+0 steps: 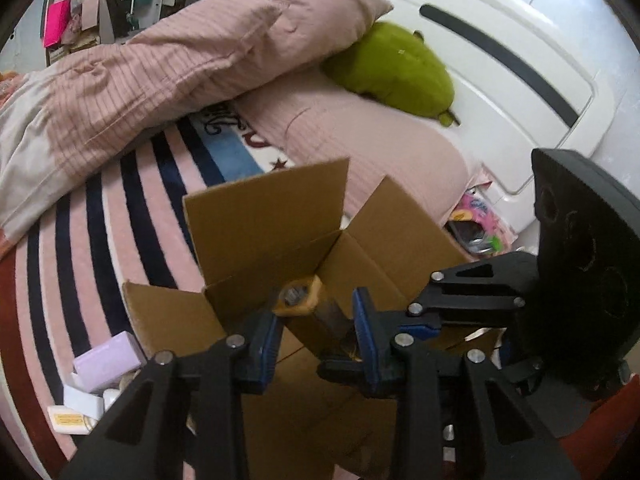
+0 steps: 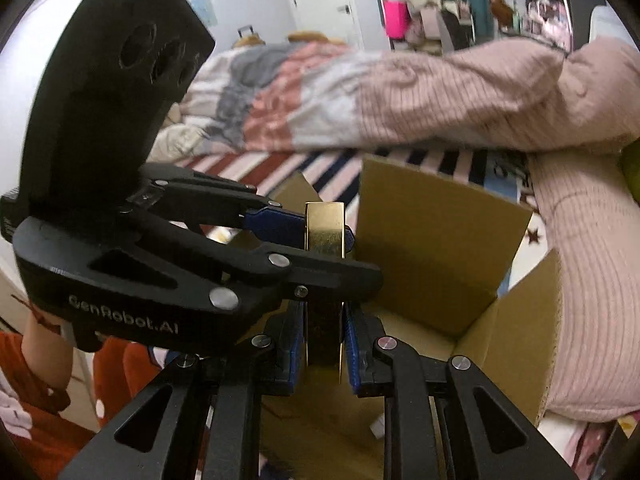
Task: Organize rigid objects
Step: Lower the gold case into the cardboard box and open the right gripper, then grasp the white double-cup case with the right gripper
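Both tongs clamped on one gold box [image 2: 325,236], held above the open cardboard carton [image 2: 436,248]. Left tongs [image 1: 316,332] pinching its lower part, blue pads flat on opposite faces; right tongs [image 2: 323,344] gripping the same piece from the other side. Looks like a hand-over or a two-point hold to stop a slim glossy box twisting on the way in. Which end goes down first, cannot tell.

Gold box over the carton mouth, not inside yet. Flaps up and splayed outward, so the opening stays clear for a straight drop. Carton sitting on the striped bed cover [image 1: 100,216], soft base, so likely to tip if a flap gets knocked.

Lilac box [image 1: 110,360] and small white boxes [image 1: 82,402] just left of the carton, outside it: probably next in line. Pink quilt [image 1: 168,64] behind the carton, green plush [image 1: 394,68] beyond, both irrelevant.
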The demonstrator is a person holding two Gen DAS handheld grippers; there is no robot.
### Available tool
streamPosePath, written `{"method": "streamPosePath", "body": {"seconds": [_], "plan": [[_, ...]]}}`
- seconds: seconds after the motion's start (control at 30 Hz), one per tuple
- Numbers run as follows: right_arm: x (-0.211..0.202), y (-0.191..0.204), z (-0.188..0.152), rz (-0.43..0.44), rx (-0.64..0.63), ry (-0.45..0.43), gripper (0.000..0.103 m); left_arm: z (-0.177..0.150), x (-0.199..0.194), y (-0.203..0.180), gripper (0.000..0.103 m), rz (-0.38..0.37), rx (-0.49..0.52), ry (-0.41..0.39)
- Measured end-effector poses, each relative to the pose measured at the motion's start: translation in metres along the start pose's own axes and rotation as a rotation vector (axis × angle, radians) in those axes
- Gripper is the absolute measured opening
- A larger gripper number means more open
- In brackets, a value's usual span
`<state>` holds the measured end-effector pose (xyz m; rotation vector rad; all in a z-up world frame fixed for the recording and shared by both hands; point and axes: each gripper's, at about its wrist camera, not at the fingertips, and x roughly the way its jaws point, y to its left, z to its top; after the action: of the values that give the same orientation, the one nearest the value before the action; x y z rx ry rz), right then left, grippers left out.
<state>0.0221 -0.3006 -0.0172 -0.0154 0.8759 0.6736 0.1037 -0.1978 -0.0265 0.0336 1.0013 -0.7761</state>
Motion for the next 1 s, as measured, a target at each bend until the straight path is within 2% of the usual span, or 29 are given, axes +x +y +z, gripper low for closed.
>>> {"method": "streamPosePath", "body": {"seconds": [0.07, 0.13, 0.2, 0.27, 0.3, 0.33, 0.37, 0.43, 0.5, 0.7, 0.87, 0.9, 1.0], "plan": [[0.005, -0.003, -0.002, 0.021, 0.008, 0.037, 0.014, -0.001, 0.001, 0.001, 0.034, -0.008, 0.009, 0.011], [0.004, -0.009, -0.005, 0.038, 0.024, 0.049, 0.014, -0.002, -0.002, 0.001, 0.045, -0.006, 0.011, 0.005], [0.001, -0.012, -0.005, 0.009, 0.038, 0.040, 0.017, -0.003, -0.011, 0.003, 0.055, 0.012, 0.001, -0.020], [-0.002, -0.011, -0.002, -0.006, 0.047, 0.018, 0.036, -0.004, -0.022, 0.004, 0.058, 0.020, -0.002, -0.045], [-0.003, -0.010, -0.001, -0.008, 0.045, 0.008, 0.050, -0.006, -0.029, 0.006, 0.060, 0.032, -0.001, -0.059], [-0.008, -0.006, -0.001, -0.017, 0.031, -0.011, 0.059, -0.009, -0.039, 0.008, 0.063, 0.050, -0.001, -0.079], [-0.010, -0.003, 0.000, -0.024, 0.020, -0.020, 0.062, -0.011, -0.046, 0.009, 0.065, 0.065, -0.003, -0.095], [-0.014, 0.005, 0.004, -0.039, -0.006, -0.035, 0.078, -0.020, -0.066, 0.015, 0.067, 0.095, -0.016, -0.133], [-0.018, 0.017, 0.007, -0.058, -0.034, -0.053, 0.087, -0.030, -0.086, 0.023, 0.068, 0.126, -0.032, -0.165], [-0.019, 0.065, 0.026, -0.090, -0.079, -0.112, 0.093, -0.076, -0.147, 0.053, 0.070, 0.245, -0.087, -0.247], [0.002, 0.117, 0.043, -0.063, -0.164, -0.121, 0.093, -0.125, -0.187, 0.090, 0.073, 0.324, -0.169, -0.295], [0.007, 0.125, 0.044, -0.054, -0.177, -0.115, 0.093, -0.136, -0.191, 0.100, 0.074, 0.351, -0.190, -0.301], [0.030, 0.157, 0.047, 0.051, -0.229, -0.094, 0.093, -0.164, -0.198, 0.126, 0.075, 0.391, -0.250, -0.305]]}}
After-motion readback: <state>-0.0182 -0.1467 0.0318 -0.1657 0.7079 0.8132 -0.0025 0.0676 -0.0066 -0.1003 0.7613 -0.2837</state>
